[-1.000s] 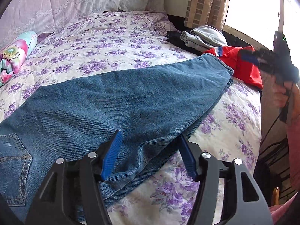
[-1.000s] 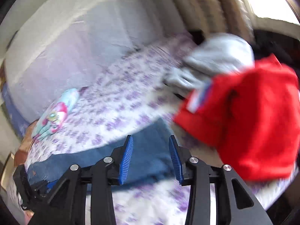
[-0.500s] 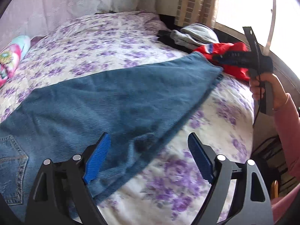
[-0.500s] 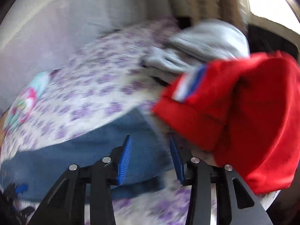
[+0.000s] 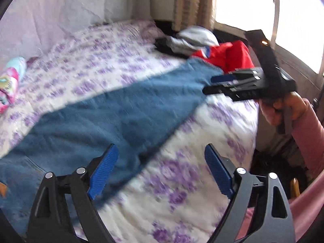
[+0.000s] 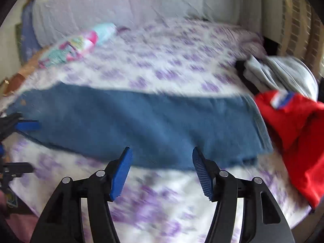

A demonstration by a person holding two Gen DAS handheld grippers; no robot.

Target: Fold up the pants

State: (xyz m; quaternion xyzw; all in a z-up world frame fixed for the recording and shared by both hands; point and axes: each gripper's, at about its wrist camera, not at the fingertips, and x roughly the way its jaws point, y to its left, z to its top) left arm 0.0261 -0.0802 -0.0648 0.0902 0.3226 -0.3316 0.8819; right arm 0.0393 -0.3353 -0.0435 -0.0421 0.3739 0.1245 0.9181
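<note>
Blue jeans (image 5: 113, 121) lie flat across the flowered bedspread (image 5: 172, 192), waist at the left, leg hems at the right near a red garment. My left gripper (image 5: 160, 172) hovers over the jeans' near edge. Its jaws are opening wide and its pads touch nothing. In the right wrist view the jeans (image 6: 141, 121) stretch from side to side. My right gripper (image 6: 162, 172) hangs just before their near edge, close to the hem end. Its jaws are also opening, with no cloth pressed between them. A hand holds the right gripper (image 5: 212, 85) at the hem. The left gripper (image 6: 22, 145) shows at the far left edge.
A red garment (image 6: 299, 133) and a folded grey pile (image 6: 283, 75) sit by the hems at the bed's right end. A colourful rolled cloth (image 6: 75, 46) lies at the back left. A curtain (image 5: 192, 4) and a bright window are behind. The bed's edge drops off at the right.
The left gripper has opened wide and let go of the jeans' edge, rising a little. The right gripper has swung from the red garment to the jeans' hem end and opened wider.
</note>
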